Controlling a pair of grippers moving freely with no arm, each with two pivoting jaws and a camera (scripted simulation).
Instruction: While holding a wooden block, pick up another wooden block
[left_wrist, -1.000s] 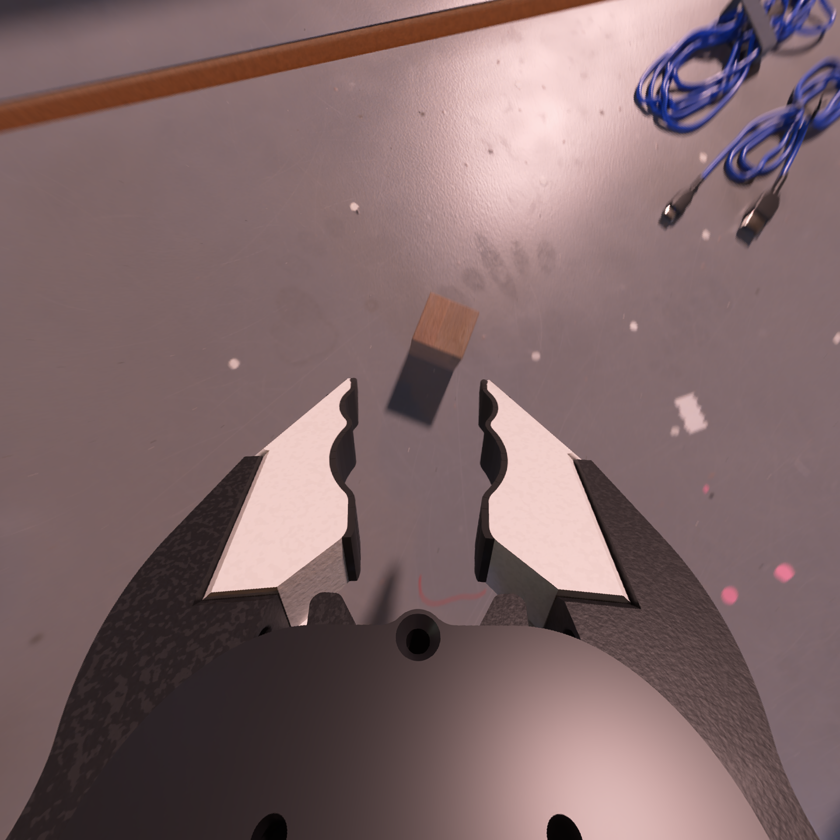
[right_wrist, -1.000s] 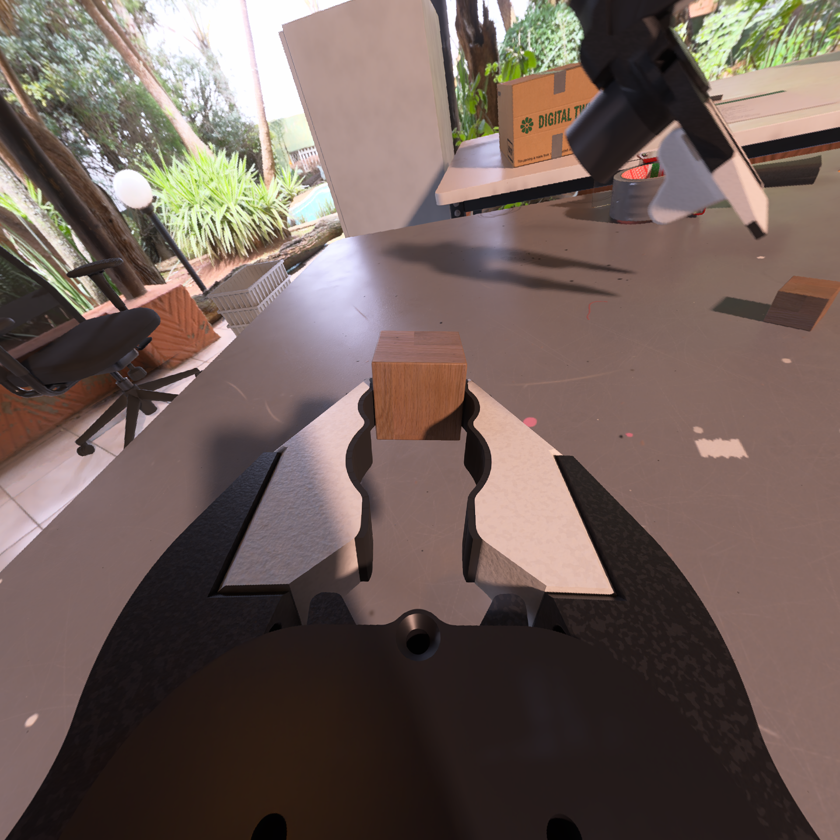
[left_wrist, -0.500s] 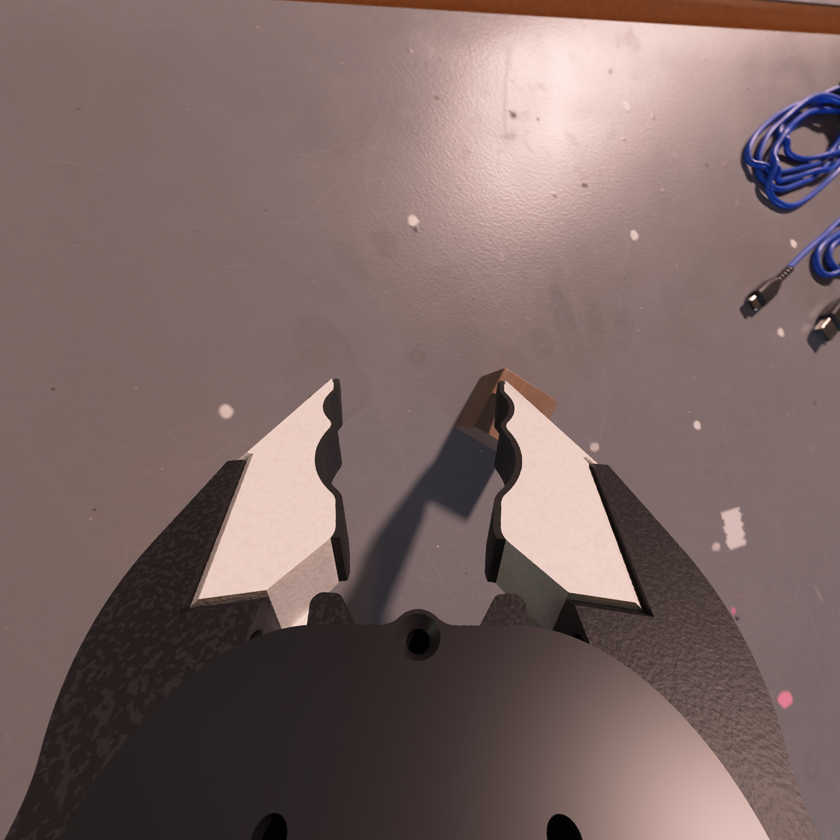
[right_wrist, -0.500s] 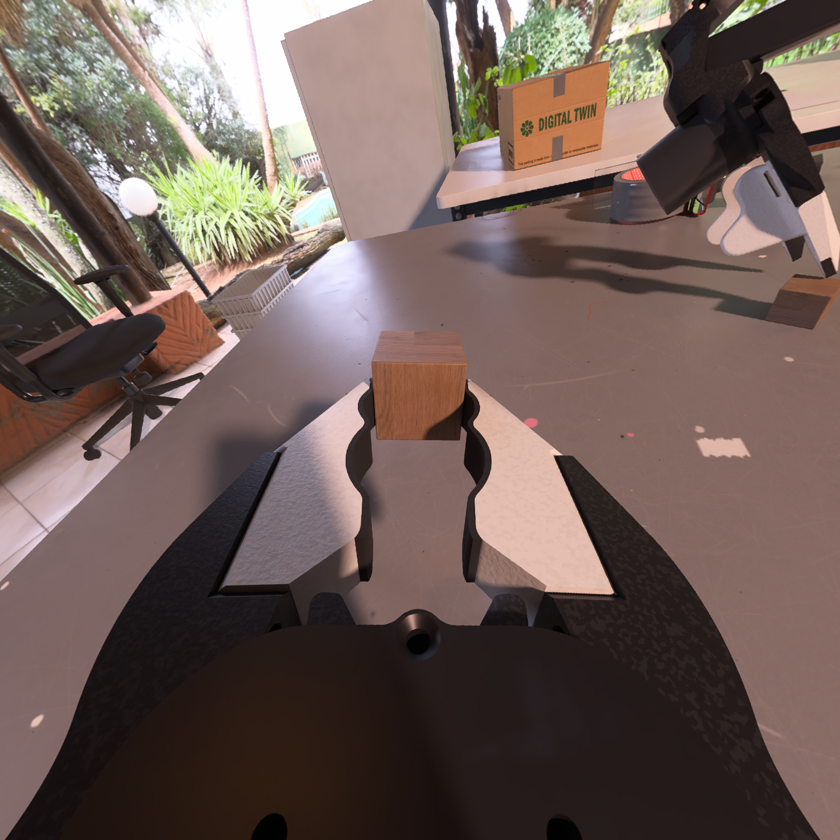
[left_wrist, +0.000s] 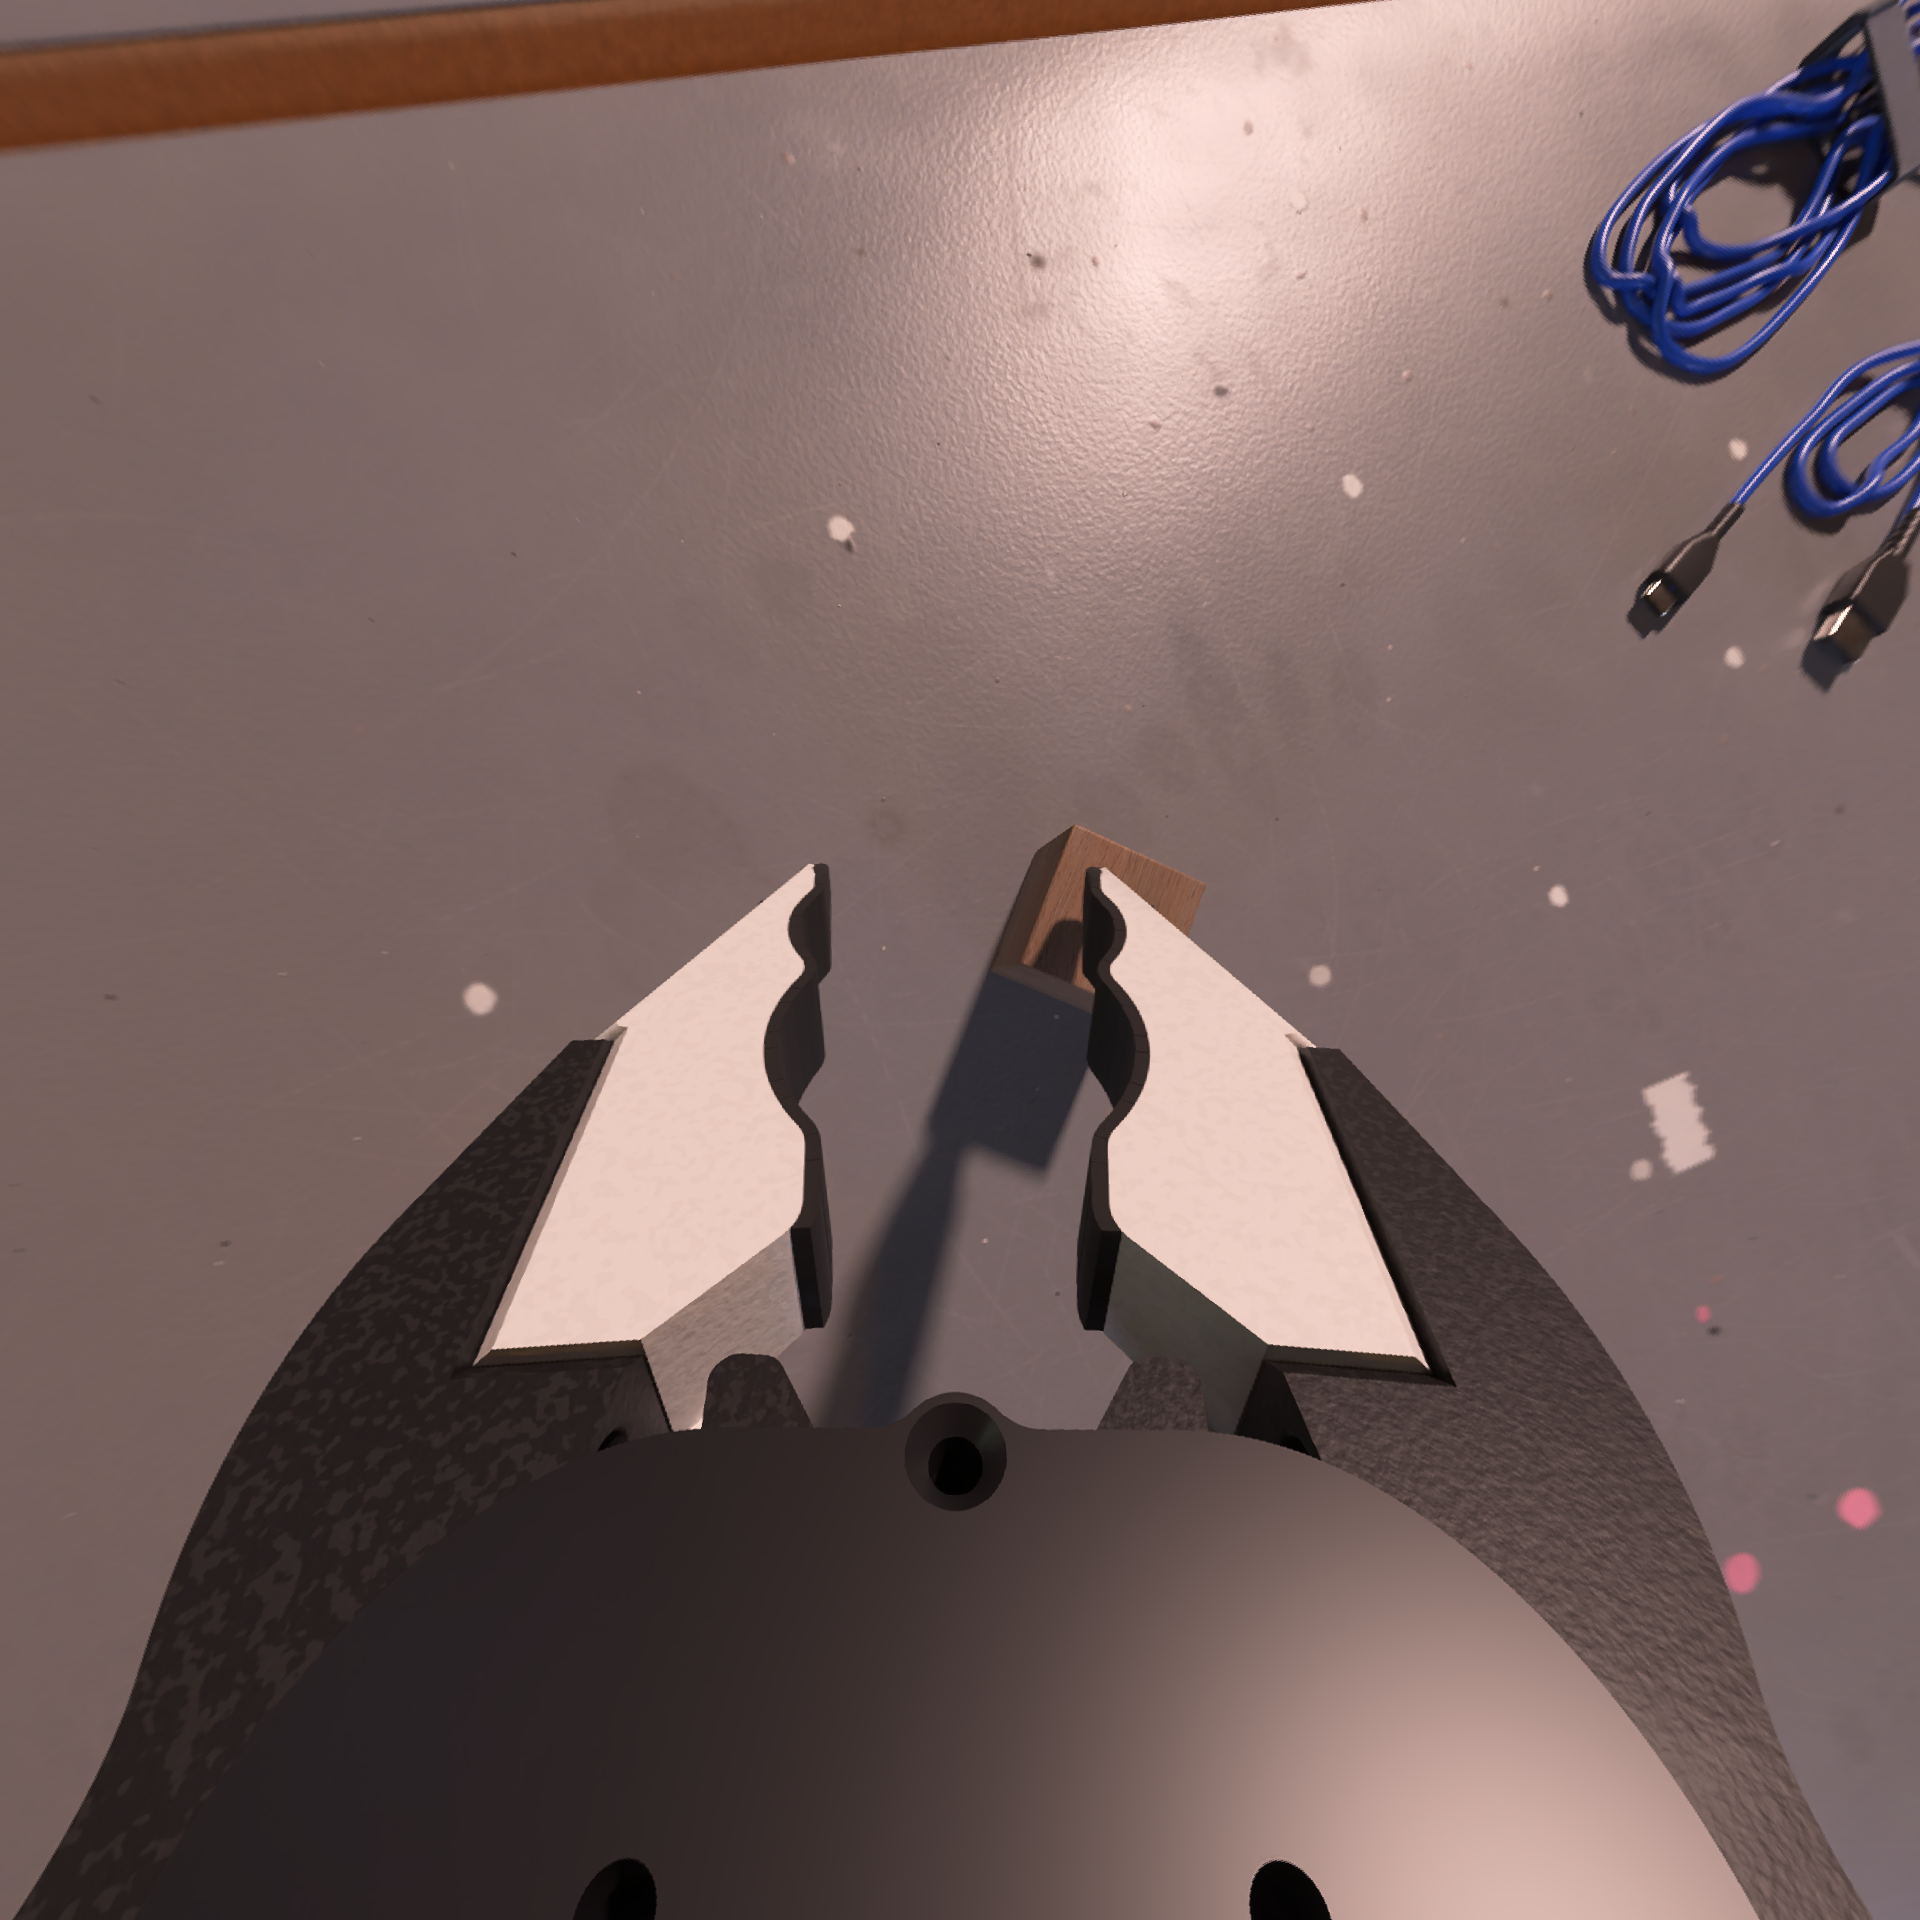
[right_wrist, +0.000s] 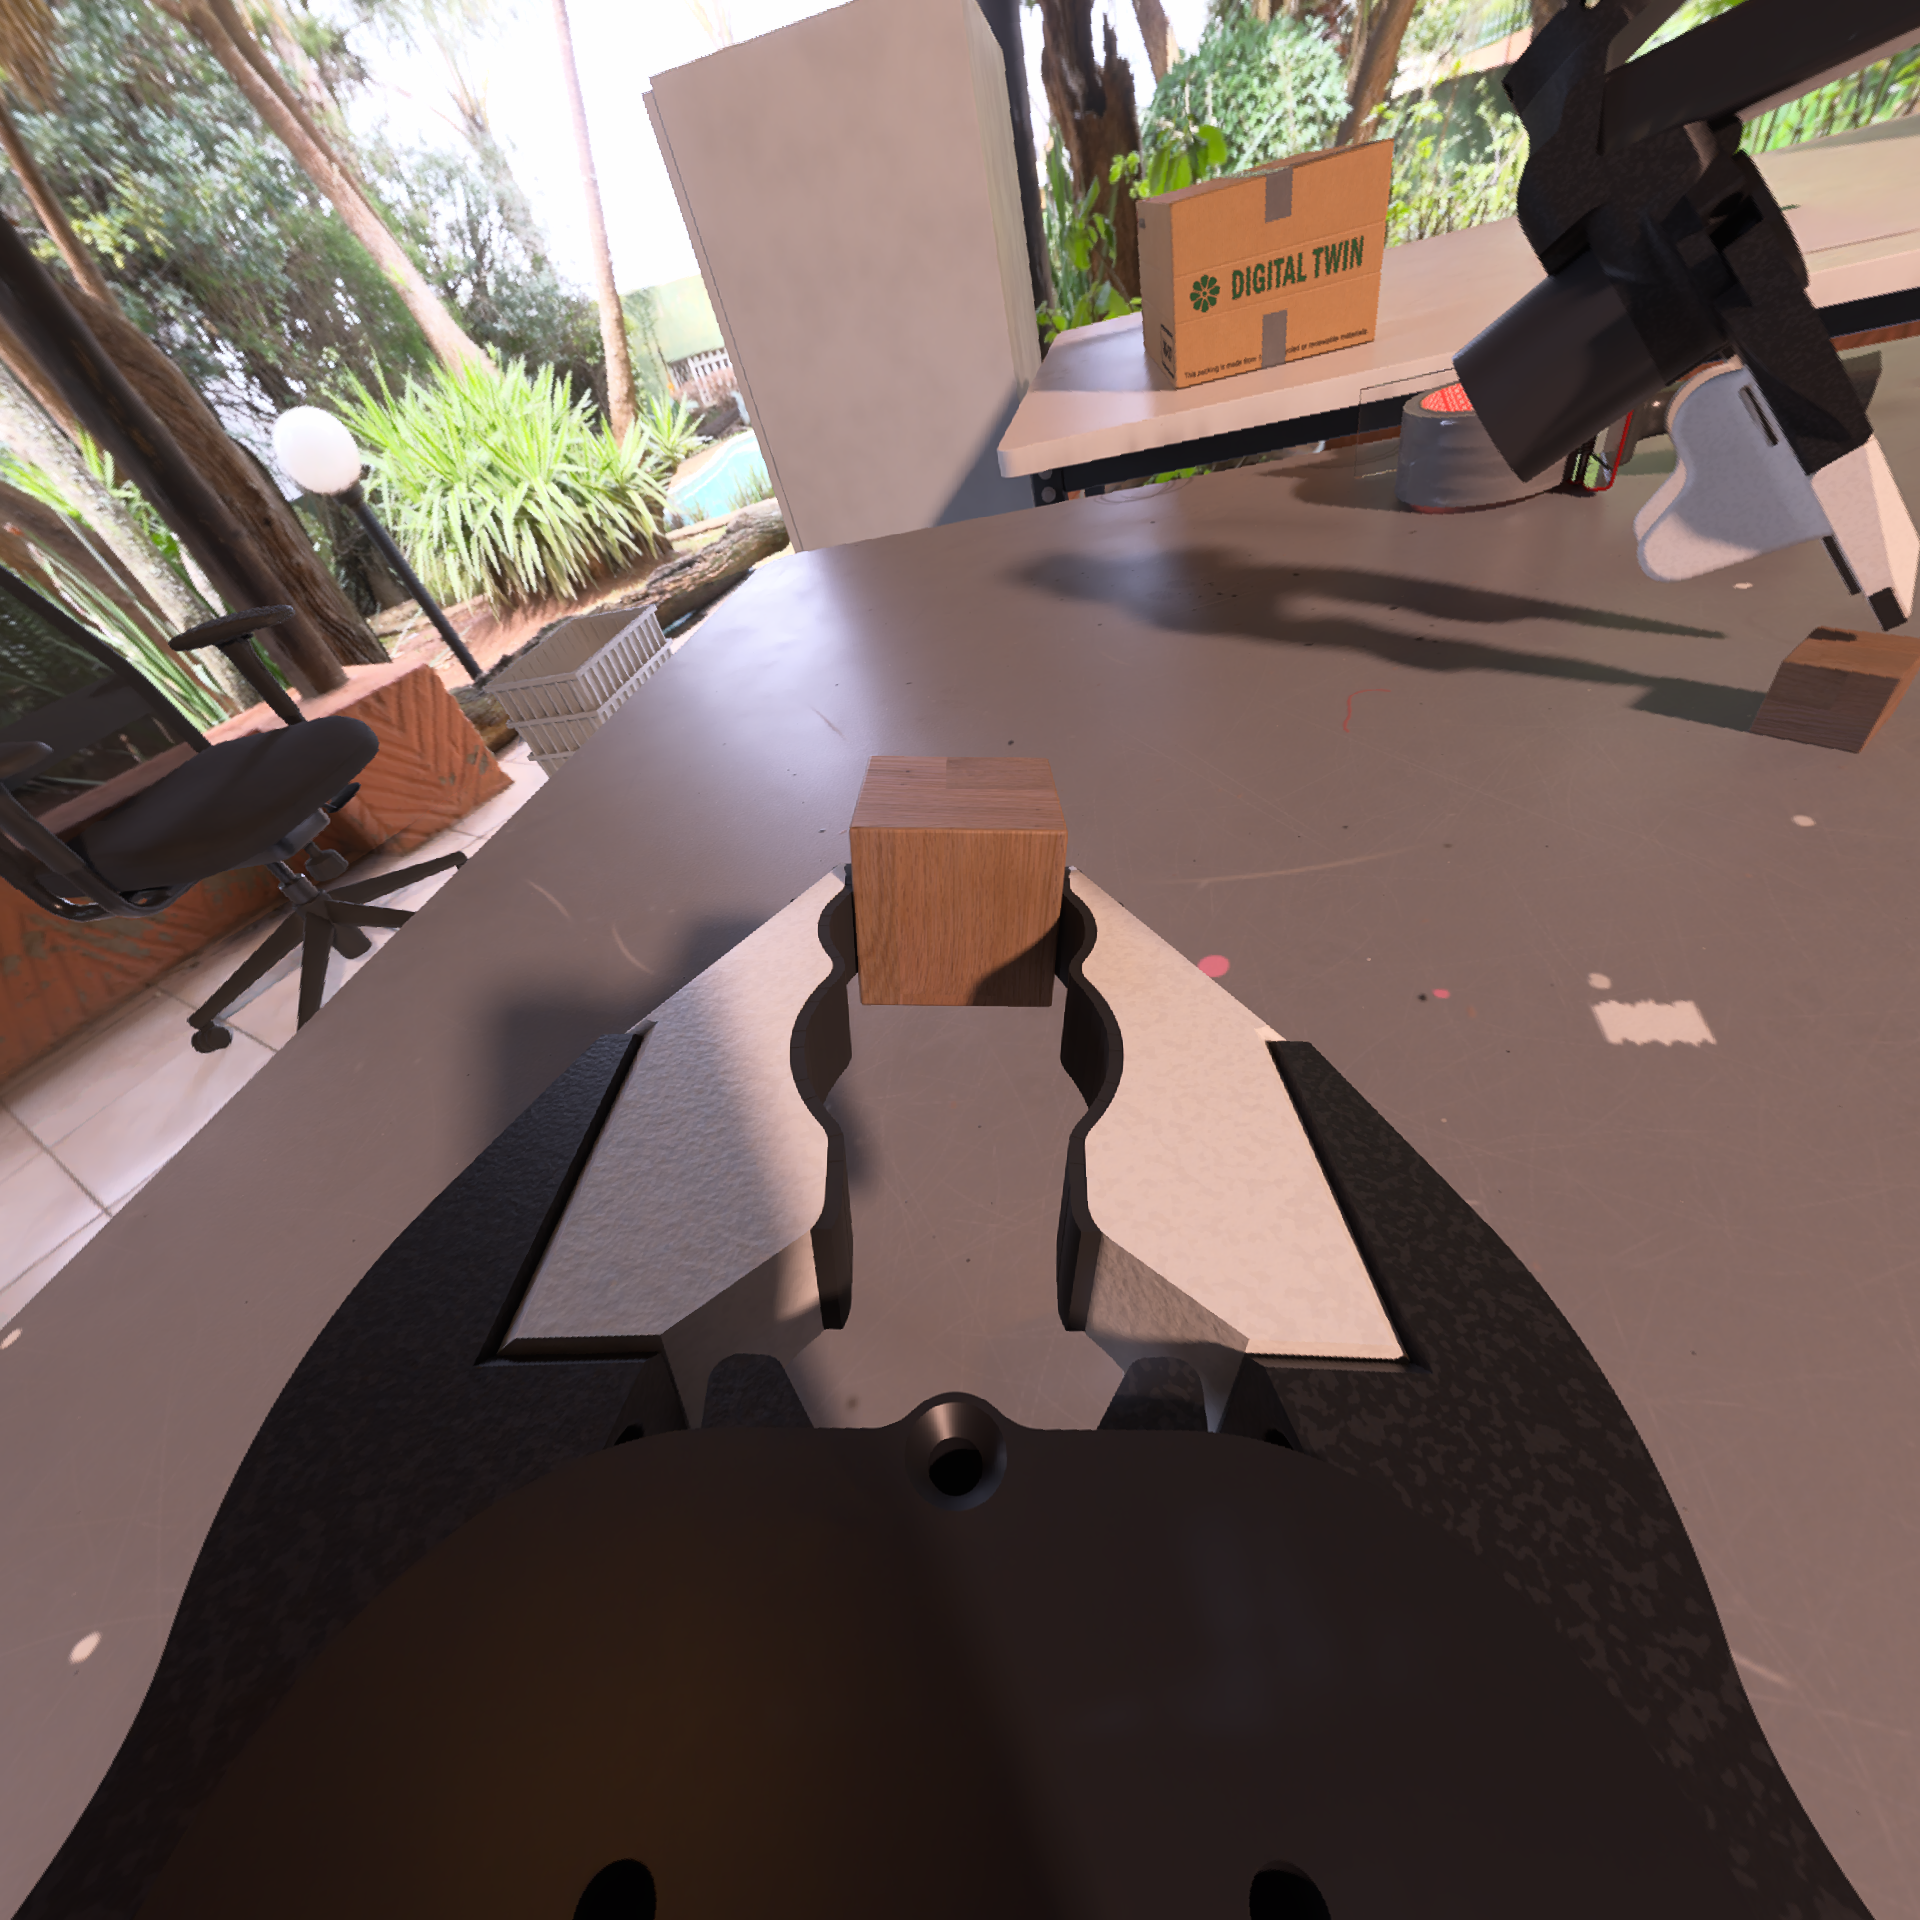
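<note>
My right gripper (right_wrist: 958, 883) is shut on a wooden block (right_wrist: 956, 914), held between its fingertips just above the grey table (right_wrist: 1351, 1039). A second wooden block (left_wrist: 1049, 920) lies on the table under my left gripper (left_wrist: 956, 883), which is open and points down. The block sits off-centre, partly hidden behind the right fingertip (left_wrist: 1117, 935), not between the fingers. In the right wrist view that second block (right_wrist: 1834, 691) shows at the right edge, with the left gripper (right_wrist: 1714, 416) hovering just above it.
Coiled blue cables (left_wrist: 1756, 208) with metal plugs (left_wrist: 1673, 592) lie at the upper right in the left wrist view. The table's brown edge (left_wrist: 520, 73) runs along the top. A cardboard box (right_wrist: 1268, 260), a tape roll (right_wrist: 1444, 447) and an office chair (right_wrist: 208, 810) show in the right wrist view.
My left gripper has come down over the second block, which went from ahead of the fingertips to behind the right fingertip. Its jaws have narrowed slightly. My right gripper holds still with its block.
</note>
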